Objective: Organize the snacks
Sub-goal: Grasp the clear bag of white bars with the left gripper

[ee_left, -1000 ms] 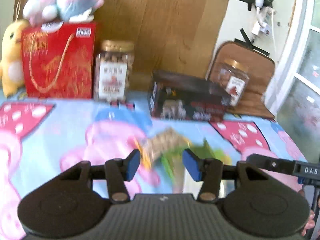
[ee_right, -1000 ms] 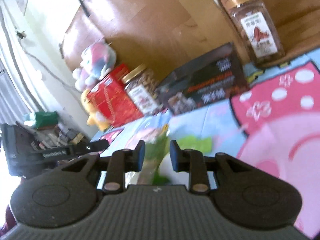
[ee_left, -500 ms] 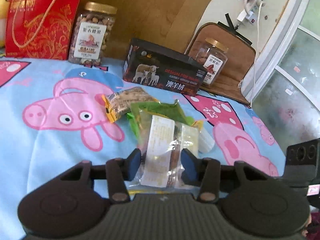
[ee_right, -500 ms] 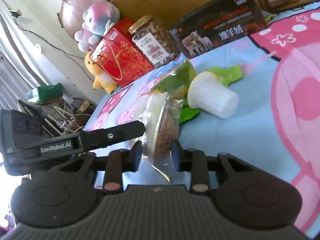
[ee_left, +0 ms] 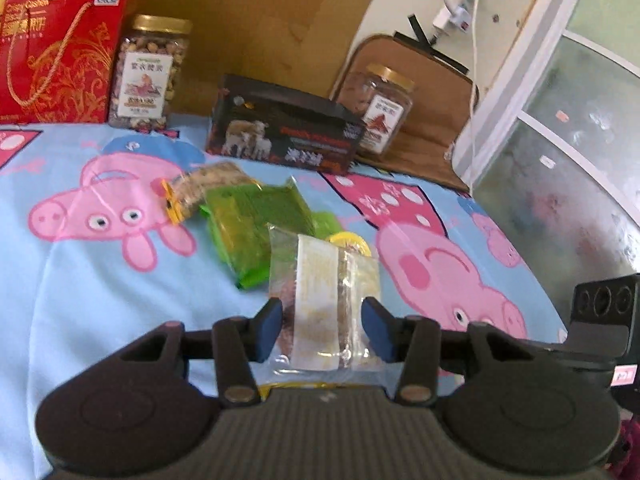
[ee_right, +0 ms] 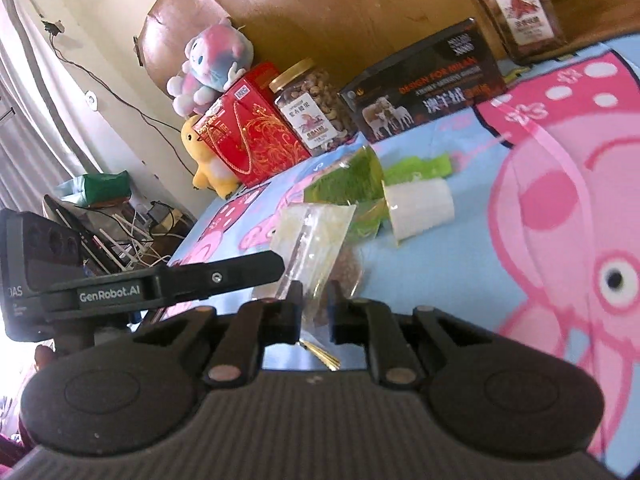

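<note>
A clear snack bag with a white label and brown contents sits between both grippers. My right gripper is shut on the bag's lower edge. My left gripper is open, its blue pads on either side of the bag, apart from it. Beyond lie a green packet, a clear bag of cereal bars and a white cup on its side, all on the cartoon-pig cloth.
Along the back wall stand a red gift box, a nut jar, a dark box with sheep and a second jar. Plush toys sit by the red box. The left gripper's body shows in the right view.
Both grippers have come down to the snack pile. The right gripper stays closed on the clear bag. The left gripper's open pads now flank the same bag, slightly wider than half a second ago.
</note>
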Motion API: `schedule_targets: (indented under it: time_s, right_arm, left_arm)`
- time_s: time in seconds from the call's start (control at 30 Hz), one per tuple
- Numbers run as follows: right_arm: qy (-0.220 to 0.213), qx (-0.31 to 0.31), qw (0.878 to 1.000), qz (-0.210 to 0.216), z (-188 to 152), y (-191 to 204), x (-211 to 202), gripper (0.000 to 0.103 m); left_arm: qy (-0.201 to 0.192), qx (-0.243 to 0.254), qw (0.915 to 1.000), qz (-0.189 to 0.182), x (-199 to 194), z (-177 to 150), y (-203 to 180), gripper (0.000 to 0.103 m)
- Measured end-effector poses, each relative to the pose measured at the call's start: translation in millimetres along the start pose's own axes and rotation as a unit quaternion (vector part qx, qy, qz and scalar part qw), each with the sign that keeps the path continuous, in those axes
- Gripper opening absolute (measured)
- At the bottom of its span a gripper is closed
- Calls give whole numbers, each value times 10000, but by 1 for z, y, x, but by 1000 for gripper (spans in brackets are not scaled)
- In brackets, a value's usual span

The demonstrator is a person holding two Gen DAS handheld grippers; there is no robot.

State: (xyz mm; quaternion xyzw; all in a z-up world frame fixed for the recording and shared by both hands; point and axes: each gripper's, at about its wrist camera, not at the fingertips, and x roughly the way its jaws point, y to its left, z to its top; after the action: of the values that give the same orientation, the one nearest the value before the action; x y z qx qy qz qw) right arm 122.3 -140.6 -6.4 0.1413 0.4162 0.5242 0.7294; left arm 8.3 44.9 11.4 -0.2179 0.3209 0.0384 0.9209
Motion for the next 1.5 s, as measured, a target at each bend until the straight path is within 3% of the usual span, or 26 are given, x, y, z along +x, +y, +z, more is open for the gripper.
schedule_targets:
  time_s: [0.13, 0.23, 0.6, 0.83, 1.17, 1.33, 1.4, 1.5]
  right_arm:
    - [-61, -256, 9995, -169, -12, 4, -9, 19]
    - [-188, -276, 9991, -250, -15, 3, -15, 31]
    - [-516, -826, 9949, -280, -23, 12, -33, 36]
    - [-442, -977, 9936, -364, -27, 12, -26, 45]
    - [-136, -1421, 9884, -522, -31, 16, -2, 61]
    - [19, -1981, 9773, -750, -38, 29, 12, 65]
    - [29, -2414, 9661, -920, -45, 36, 20, 66]
    - [-16, -2954, 9486, -1137, -53, 46, 28, 63]
  left_arm:
    - [36, 96, 9999, 25, -1, -6, -4, 44]
    - [-55, 3, 10000, 83, -7, 1, -3, 44]
    - [-390, -42, 9989, 259, -33, 15, 4, 44]
    - [-86, 141, 9988, 466, -25, 5, 8, 46]
    - [303, 146, 9994, 40, 0, -1, 13, 48]
    - [665, 115, 9977, -111, 21, -5, 13, 50]
    - [614, 121, 9979, -173, 24, -10, 11, 54]
    - [429, 176, 9988, -152, 19, -13, 8, 49]
